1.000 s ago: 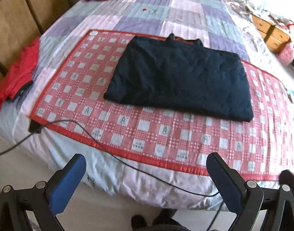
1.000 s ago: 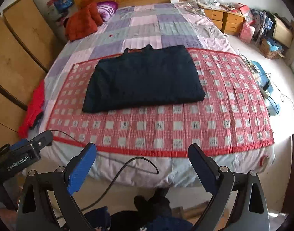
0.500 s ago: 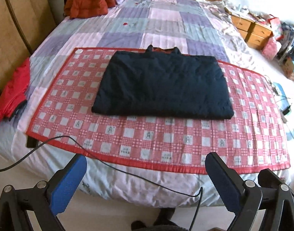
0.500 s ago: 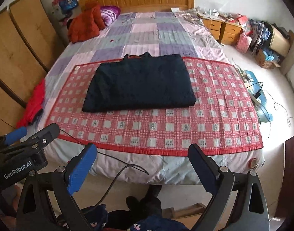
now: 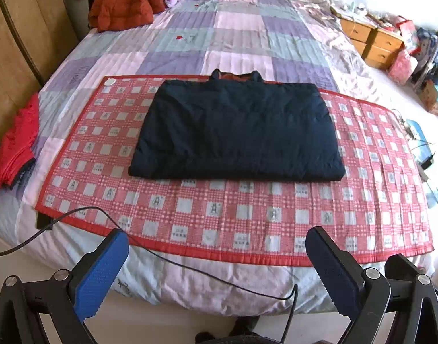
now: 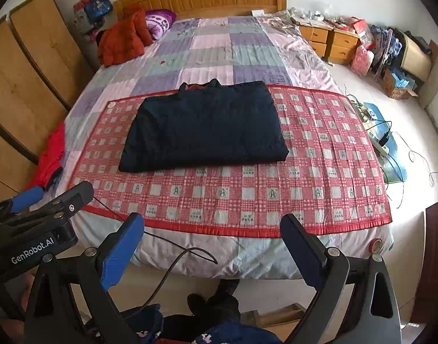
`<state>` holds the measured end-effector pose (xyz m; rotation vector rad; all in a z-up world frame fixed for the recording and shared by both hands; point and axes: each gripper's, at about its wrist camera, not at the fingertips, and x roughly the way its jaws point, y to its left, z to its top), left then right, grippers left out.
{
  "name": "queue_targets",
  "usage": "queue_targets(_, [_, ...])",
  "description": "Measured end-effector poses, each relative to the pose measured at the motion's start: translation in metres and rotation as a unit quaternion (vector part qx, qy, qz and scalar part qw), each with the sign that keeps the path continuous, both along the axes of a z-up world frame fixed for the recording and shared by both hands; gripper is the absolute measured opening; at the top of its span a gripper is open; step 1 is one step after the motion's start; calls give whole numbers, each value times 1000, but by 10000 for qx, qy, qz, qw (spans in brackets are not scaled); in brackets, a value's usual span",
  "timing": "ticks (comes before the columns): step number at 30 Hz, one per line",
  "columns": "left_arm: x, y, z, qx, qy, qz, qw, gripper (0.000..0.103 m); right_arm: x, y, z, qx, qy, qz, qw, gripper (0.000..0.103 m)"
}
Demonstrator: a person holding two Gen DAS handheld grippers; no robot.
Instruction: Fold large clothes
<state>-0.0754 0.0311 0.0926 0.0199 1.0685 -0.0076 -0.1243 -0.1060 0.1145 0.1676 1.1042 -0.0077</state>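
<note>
Already folded, the dark navy jacket (image 5: pixel 237 132) lies as a flat, roughly rectangular bundle on the red checked mat (image 5: pixel 219 209) spread across the bed (image 5: pixel 219 37), nearer the mat's far edge and left of its middle in the right wrist view (image 6: pixel 203 126). Its collar sticks up at the far side and shows a strip of reddish-orange lining, its quilted surface looks smooth, and its near edge is a straight thick fold. Both grippers are well apart from it, out over the floor at the foot side of the bed: the left gripper (image 5: pixel 216 275) has its blue-padded fingers (image 5: pixel 99 275) spread wide with nothing between them, and the right gripper (image 6: pixel 213 253) likewise holds its fingers (image 6: pixel 122 250) wide apart and empty. A black cable (image 5: pixel 173 261) trails over the near edge of the bed from the mat's left corner. An orange-red puffer coat (image 5: pixel 124 0) sits by the headboard, and a red garment (image 5: pixel 13 143) hangs off the bed's left side. Compared with a second ago, both cameras have drawn back and tilted up, so the jacket appears smaller and farther off, more of the headboard and bedside drawers (image 6: pixel 327 40) is visible, and the left gripper's body now reaches further into the right wrist view; the jacket itself has not shifted on the mat.
</note>
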Motion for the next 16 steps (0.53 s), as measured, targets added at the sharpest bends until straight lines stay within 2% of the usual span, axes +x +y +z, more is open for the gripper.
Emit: queue_targets(16, [16,-9,-11,-43,107,-98,9999,101,11,-1,-6,72,138,-16,9999,98])
